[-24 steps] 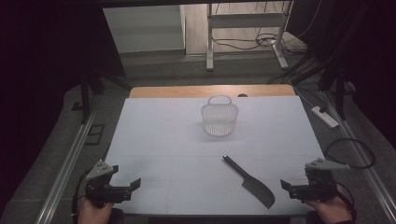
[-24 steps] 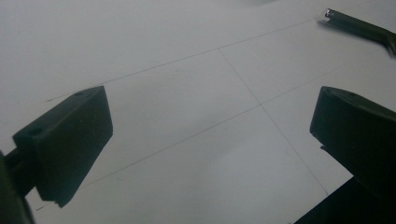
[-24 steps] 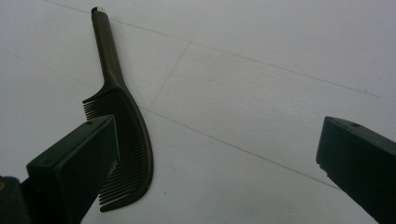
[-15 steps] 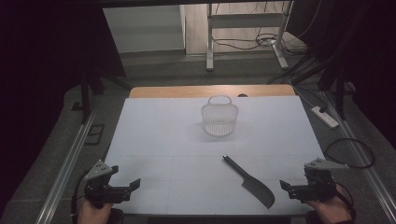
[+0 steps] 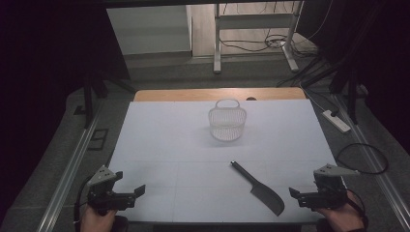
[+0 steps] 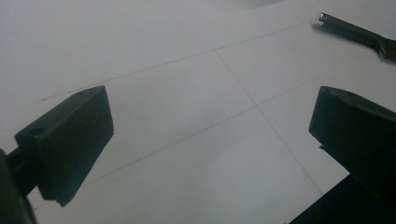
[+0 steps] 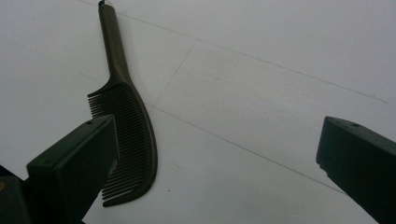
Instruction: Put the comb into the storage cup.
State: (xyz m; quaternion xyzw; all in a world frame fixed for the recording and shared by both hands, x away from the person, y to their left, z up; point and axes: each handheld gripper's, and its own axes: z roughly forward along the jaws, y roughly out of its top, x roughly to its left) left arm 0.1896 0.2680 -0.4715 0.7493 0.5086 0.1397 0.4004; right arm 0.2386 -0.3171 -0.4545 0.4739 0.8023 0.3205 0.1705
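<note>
A dark comb (image 5: 257, 186) with a long thin handle lies flat on the white table (image 5: 169, 145), front right of the middle; its teeth (image 7: 128, 140) show close up in the right gripper view. A small white wire basket (image 5: 227, 122) stands upright near the table's far middle. My right gripper (image 5: 295, 193) hovers at the front right edge, just right of the comb, jaws wide apart and empty. At the front left edge my left gripper (image 5: 138, 191) is open too, with the comb's handle tip (image 6: 327, 21) far off.
A wooden strip (image 5: 217, 94) borders the table's far edge. Metal rails (image 5: 67, 174) run along both sides. A power strip (image 5: 338, 121) and a looped cable (image 5: 362, 154) lie on the floor at the right. A desk frame (image 5: 251, 34) stands beyond.
</note>
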